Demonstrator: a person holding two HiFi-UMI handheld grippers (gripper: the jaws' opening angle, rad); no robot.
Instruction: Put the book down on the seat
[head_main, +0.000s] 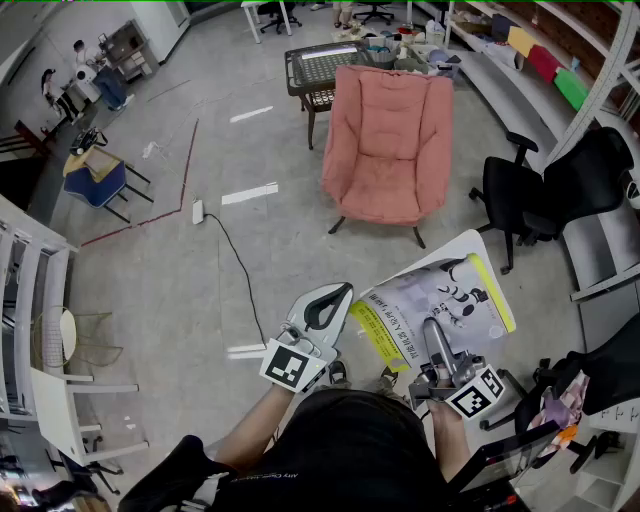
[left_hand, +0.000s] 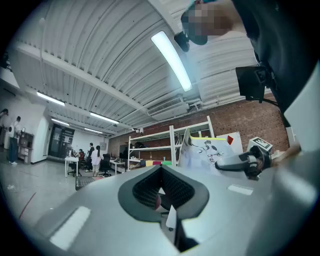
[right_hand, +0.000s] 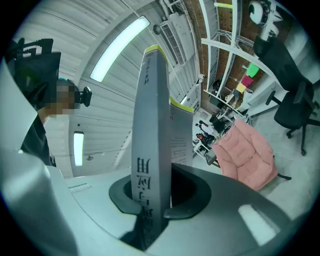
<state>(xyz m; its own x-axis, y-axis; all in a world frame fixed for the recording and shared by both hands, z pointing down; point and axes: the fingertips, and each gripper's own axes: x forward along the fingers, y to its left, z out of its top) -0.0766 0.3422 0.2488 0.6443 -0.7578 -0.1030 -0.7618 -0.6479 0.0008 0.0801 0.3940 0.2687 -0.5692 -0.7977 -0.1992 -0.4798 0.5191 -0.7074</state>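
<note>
While the right gripper (head_main: 432, 332) pinches the book (head_main: 452, 288) at the lower right of the frame, the left gripper (head_main: 333, 298) beside it is closed on nothing. The pink chair (head_main: 388, 140) stands well apart, upper middle.

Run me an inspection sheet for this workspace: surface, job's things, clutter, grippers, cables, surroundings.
Surface: grey floor, tape marks on it.
Job's things: book upright in the right gripper; pink armchair ahead, no book on it.
Clutter: laden wicker table behind the armchair; blue chair at left.
Grippers: right gripper shut on the book; left gripper shut, empty.
Cables: black cable runs from a white power strip towards the person.
Surroundings: black office chairs, shelving at right, people far left.
</note>
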